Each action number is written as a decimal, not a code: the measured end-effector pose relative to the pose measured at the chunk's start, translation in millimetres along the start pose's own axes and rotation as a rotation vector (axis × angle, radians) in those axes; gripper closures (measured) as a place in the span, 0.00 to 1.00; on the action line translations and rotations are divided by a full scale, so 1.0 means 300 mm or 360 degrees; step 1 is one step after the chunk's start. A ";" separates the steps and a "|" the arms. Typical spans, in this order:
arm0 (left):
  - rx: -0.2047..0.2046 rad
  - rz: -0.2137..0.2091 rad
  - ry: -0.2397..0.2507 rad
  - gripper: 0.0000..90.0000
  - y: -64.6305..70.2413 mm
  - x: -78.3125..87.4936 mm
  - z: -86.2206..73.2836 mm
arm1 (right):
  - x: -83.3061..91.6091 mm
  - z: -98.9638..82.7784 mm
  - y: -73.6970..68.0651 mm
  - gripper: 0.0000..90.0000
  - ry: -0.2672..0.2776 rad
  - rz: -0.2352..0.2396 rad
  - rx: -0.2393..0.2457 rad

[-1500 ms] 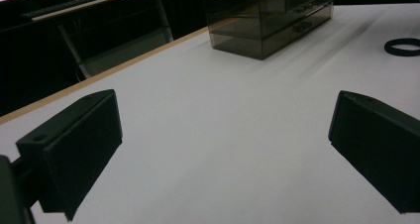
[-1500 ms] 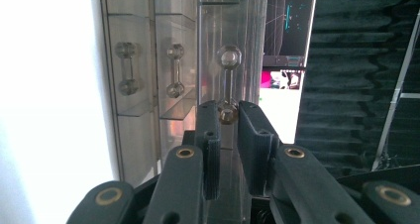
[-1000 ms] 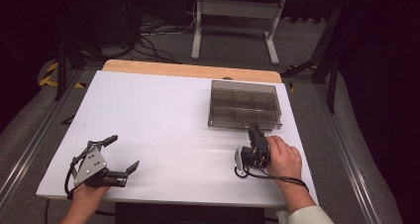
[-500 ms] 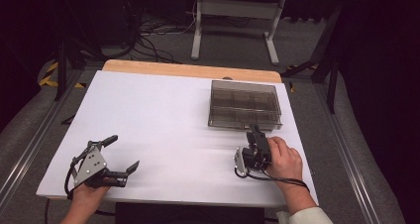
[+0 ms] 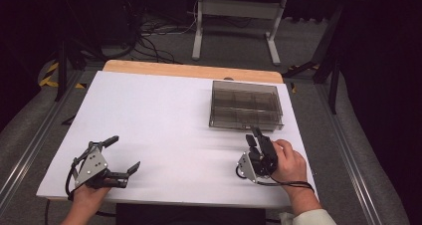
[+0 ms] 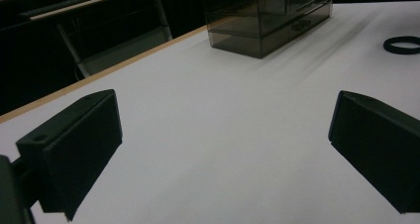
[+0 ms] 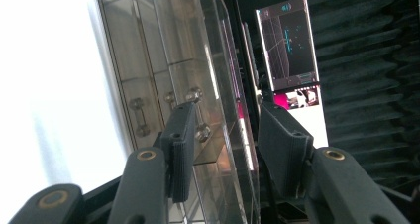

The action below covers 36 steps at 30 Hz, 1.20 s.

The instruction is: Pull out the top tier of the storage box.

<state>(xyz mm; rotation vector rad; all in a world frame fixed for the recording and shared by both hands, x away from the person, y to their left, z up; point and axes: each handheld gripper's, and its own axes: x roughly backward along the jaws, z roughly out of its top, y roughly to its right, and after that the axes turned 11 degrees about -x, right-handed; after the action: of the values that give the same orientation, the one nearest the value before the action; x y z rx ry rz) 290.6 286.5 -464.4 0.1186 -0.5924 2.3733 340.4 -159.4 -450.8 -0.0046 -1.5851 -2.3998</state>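
Barely begun, by the look of it — smoked-plastic drawer box (image 5: 246,105) near the counter's (image 5: 164,115) far right edge, drawers closed. Right tool (image 5: 255,138) just before it, jaws partly apart, empty; left tool (image 5: 122,153) wide apart, near-left corner.

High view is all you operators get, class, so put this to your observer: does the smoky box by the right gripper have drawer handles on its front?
Observer: Yes. In the right gripper view the smoky box has drawers, with bar handles on round posts.
Operator: Has the right gripper clamped one?
Observer: No. The right gripper is open, with nothing between its jaws. The nearest handle lies just past one jaw's tip.
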 end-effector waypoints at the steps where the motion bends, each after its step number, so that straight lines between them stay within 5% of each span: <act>1: 0.0000 0.0000 0.0000 0.01 0.000 0.000 0.000 | 0.004 0.000 0.001 0.65 0.0007 0.0006 -0.0028; 5: -0.0004 0.0002 -0.0003 0.01 -0.001 0.000 0.000 | 0.014 0.002 0.017 0.65 0.0037 0.0048 -0.0107; 7: -0.0004 -0.0004 -0.0004 0.01 0.000 -0.001 0.000 | 0.025 0.002 0.039 0.65 0.0072 0.0119 -0.0248; 9: -0.0026 -0.0009 -0.0008 0.01 -0.002 -0.001 0.000 | 0.028 0.001 0.046 0.65 0.0077 0.0137 -0.0279; 17: 0.0009 -0.0002 -0.0003 0.01 0.002 -0.002 -0.001 | 0.029 -0.021 0.131 0.49 0.0124 0.0426 -0.0635; 27: 0.0004 -0.0004 -0.0005 0.01 0.002 -0.002 -0.001 | 0.026 -0.044 0.192 0.40 0.0161 0.0663 -0.0921; 36: -0.0016 -0.0001 -0.0009 0.01 -0.002 -0.001 0.000 | 0.027 -0.057 0.251 0.40 0.0218 0.0738 -0.1092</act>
<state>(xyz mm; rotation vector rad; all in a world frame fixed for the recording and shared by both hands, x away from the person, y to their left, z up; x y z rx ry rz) 291.2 286.6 -464.4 0.1209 -0.6070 2.3698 351.6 -204.2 -388.5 -0.2951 -0.5564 -2.3587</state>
